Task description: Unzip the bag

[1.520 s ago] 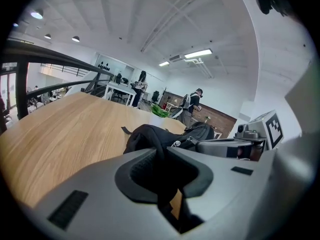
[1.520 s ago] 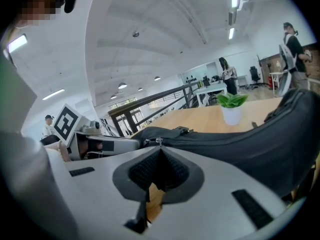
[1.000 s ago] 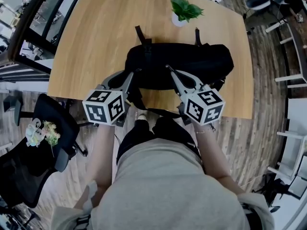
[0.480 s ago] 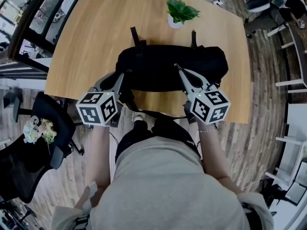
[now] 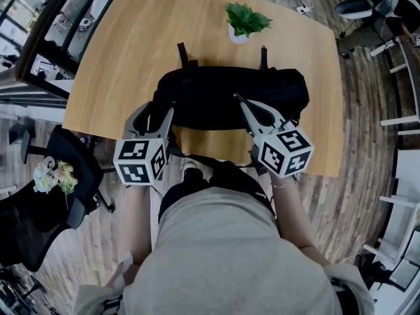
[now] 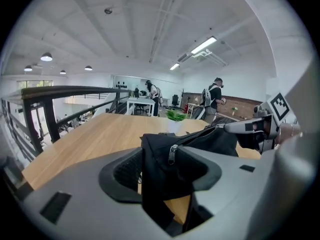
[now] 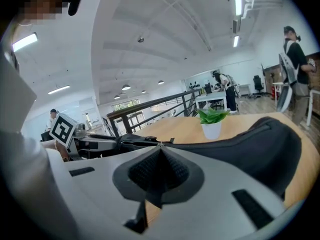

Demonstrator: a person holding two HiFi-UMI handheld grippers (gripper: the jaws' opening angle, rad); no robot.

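A black bag (image 5: 262, 90) lies lengthwise on the wooden table (image 5: 125, 51). My left gripper (image 5: 159, 110) is at the bag's left end, and its jaws are opening wide. The bag's end fabric (image 6: 160, 179) and a metal zipper pull (image 6: 172, 154) lie loose between the jaws, and the pads do not press on them. My right gripper (image 5: 236, 98) sits on the bag's top near the middle. In the right gripper view it (image 7: 160, 146) is shut, with a small metal bit, apparently a zipper pull, pinched at the tips. The zip line (image 6: 200, 135) runs taut between the two grippers.
A small potted plant (image 5: 243, 21) stands behind the bag. Two straps (image 5: 182, 51) stick out at the bag's back, and another strap (image 5: 213, 156) hangs over the table's near edge. A black office chair (image 5: 46, 195) stands to the left of the table. A railing (image 6: 60, 109) and people fill the background.
The left gripper's jaws were close together on the bag's left end and now stand wide apart. The right gripper shifted to the right along the bag's top a second ago and then held.
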